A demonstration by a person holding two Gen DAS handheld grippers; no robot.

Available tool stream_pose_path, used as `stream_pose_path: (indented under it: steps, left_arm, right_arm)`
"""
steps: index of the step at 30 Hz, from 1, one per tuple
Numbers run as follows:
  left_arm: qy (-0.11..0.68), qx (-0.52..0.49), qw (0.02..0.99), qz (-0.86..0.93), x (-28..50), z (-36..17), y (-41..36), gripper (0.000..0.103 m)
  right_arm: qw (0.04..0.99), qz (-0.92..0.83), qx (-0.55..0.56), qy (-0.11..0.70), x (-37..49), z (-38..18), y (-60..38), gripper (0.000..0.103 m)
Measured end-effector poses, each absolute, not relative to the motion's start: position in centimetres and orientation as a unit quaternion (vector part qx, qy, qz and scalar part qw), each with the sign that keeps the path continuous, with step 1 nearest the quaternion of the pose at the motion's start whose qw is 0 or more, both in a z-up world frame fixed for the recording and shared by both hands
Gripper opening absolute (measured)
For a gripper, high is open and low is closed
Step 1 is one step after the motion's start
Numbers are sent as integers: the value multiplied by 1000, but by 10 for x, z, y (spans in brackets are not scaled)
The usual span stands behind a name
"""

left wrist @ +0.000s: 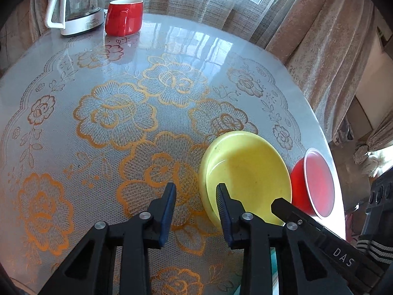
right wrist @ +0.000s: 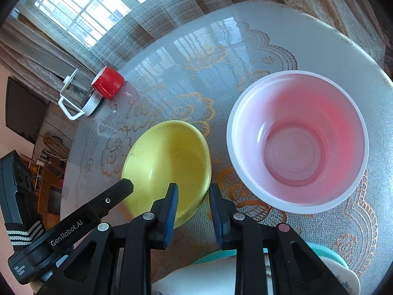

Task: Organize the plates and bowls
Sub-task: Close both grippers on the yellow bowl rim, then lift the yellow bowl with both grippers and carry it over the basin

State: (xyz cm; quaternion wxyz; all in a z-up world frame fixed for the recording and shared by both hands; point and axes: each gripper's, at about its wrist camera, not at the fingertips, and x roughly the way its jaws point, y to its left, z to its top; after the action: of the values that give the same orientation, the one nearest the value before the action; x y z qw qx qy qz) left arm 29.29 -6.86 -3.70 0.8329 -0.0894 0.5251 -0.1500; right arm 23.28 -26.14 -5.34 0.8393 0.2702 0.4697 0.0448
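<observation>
A yellow bowl (left wrist: 248, 172) (right wrist: 169, 162) sits on the lace-covered round table. A red bowl with a white inside (left wrist: 314, 184) (right wrist: 297, 142) stands just to its right. My left gripper (left wrist: 196, 191) is open, its right finger over the yellow bowl's near-left rim and its left finger outside it. My right gripper (right wrist: 192, 191) is open, its left finger over the yellow bowl's near-right rim. Neither gripper holds anything. A finger of the other gripper shows in each view.
A red mug (left wrist: 124, 17) (right wrist: 108, 84) and a glass kettle (left wrist: 78, 5) (right wrist: 78, 98) stand at the table's far edge by the curtains. A teal and white dish (right wrist: 331, 265) lies under my right gripper at the near edge.
</observation>
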Motion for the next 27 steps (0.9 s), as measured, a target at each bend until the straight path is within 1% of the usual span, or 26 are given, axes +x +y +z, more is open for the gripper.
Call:
stream_pose_path:
  steps: [1, 3, 4, 11, 20, 27]
  left_arm:
    - [525, -87, 832, -156, 292, -38, -70, 26]
    - [524, -85, 831, -166, 290, -39, -72, 19]
    - [523, -86, 831, -170, 288, -39, -73, 19]
    - [521, -65, 836, -161, 277, -41, -71, 19]
    - [505, -82, 848, -138, 250, -22, -33, 19]
    - [514, -81, 846, -116, 236, -29, -9, 20]
  right_arm:
    - [839, 44, 268, 471, 234, -55, -261, 20]
    - [841, 45, 263, 471, 235, -56, -260, 16]
    - [841, 49, 261, 471, 235, -56, -259, 15]
    - [845, 63, 248, 470, 234, -52, -251, 15]
    - [840, 108, 228, 480, 230, -45, -222, 15]
    - [838, 135, 198, 491, 227, -43, -193, 15]
